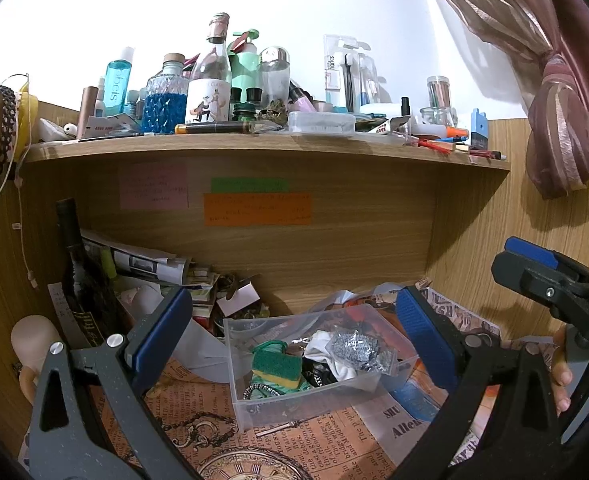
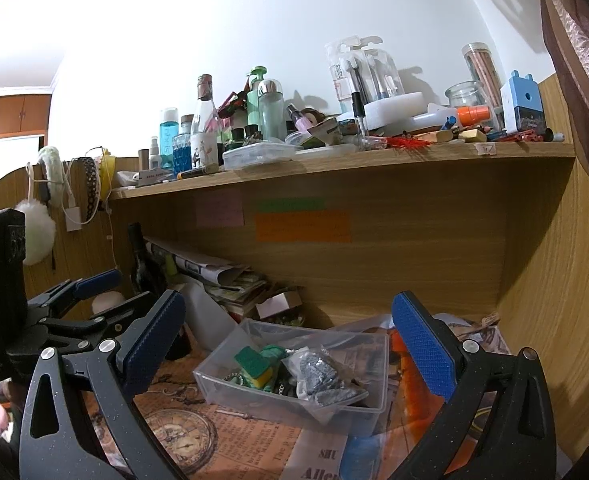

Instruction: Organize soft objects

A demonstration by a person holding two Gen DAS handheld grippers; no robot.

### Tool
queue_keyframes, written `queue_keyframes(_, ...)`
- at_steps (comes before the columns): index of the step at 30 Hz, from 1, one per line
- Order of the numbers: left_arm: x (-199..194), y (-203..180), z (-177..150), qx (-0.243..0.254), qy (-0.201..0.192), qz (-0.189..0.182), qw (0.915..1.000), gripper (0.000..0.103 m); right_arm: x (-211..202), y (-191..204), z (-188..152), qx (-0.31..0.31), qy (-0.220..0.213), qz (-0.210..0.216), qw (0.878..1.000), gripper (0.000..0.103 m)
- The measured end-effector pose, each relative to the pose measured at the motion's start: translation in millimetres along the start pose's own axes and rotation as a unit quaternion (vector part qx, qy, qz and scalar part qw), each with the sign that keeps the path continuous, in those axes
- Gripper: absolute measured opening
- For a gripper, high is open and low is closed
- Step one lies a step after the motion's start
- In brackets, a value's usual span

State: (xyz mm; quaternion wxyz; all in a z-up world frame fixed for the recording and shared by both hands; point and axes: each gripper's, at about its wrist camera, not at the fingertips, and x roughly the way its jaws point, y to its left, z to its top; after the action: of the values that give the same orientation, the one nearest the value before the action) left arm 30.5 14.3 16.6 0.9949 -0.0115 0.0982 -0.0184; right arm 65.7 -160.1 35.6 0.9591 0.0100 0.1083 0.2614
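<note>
A clear plastic bin [image 1: 246, 396] stands on the paper-covered desk below a wooden shelf. In it lie a green and yellow sponge [image 1: 272, 370], a white cloth [image 1: 326, 354], a silvery bag [image 1: 360, 350] and dark chains. My left gripper [image 1: 294, 328] is open and empty, held above and just before the bin. The bin [image 2: 374, 364] also shows in the right wrist view, with the sponge [image 2: 254, 366] and the silvery bag [image 2: 320, 378]. My right gripper [image 2: 288, 332] is open and empty above the bin. It also shows at the right of the left wrist view [image 1: 534, 264].
The shelf [image 1: 254, 142] above is crowded with bottles, jars and pens. A dark bottle [image 1: 76, 276], rolled papers and boxes fill the back left of the desk. A white pompom [image 2: 34, 234] and headbands hang at left. A pink curtain [image 1: 554, 120] hangs at right.
</note>
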Motion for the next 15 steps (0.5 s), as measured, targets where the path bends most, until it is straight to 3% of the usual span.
queue_keyframes(15,3.7,-2.5,-0.6,-0.004,0.005,0.000,1.0000,0.103,4.9,1.4,-1.8,0.002,0.004,0.001,1.000,0.103)
